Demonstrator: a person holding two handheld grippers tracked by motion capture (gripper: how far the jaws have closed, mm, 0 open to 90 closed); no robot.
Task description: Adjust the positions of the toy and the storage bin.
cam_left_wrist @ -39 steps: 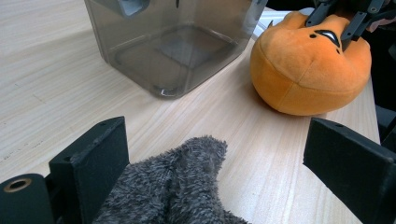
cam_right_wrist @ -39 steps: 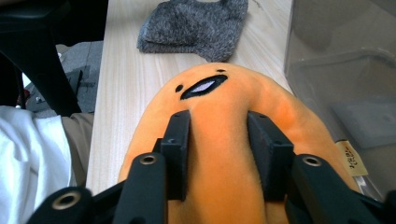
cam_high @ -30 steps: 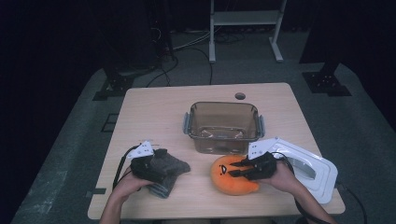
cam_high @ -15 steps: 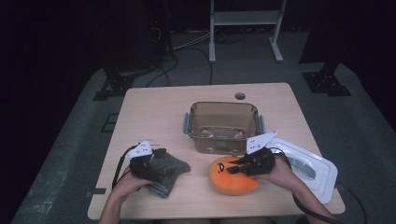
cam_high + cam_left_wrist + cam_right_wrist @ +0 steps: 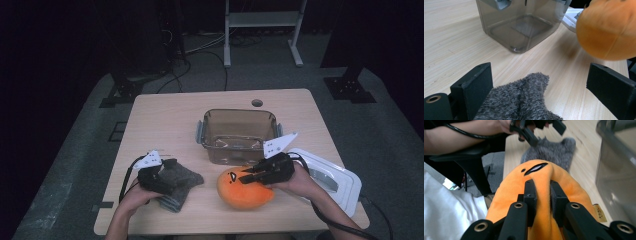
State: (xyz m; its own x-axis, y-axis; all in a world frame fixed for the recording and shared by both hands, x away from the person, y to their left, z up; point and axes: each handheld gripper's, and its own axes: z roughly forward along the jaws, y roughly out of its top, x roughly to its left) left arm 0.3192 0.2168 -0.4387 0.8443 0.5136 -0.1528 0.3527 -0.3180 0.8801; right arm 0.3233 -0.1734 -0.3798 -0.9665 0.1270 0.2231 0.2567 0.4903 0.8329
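I've got right gripper (image 5: 541,192) jaws pinching orange plush (image 5: 541,175); left gripper (image 5: 541,82) wide open over grey cloth (image 5: 521,100); bin (image 5: 239,131) empty, nothing loaded.

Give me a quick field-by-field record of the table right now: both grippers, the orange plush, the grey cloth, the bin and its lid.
right gripper: shut, pinching a fold of the orange plush toy
left gripper: open, jaws either side of the grey cloth
grey cloth: lying on the table, near the front left
clear bin: open, mid-table, looks empty
white lid: flat on the table, right of the plush
plush position: in front of the bin
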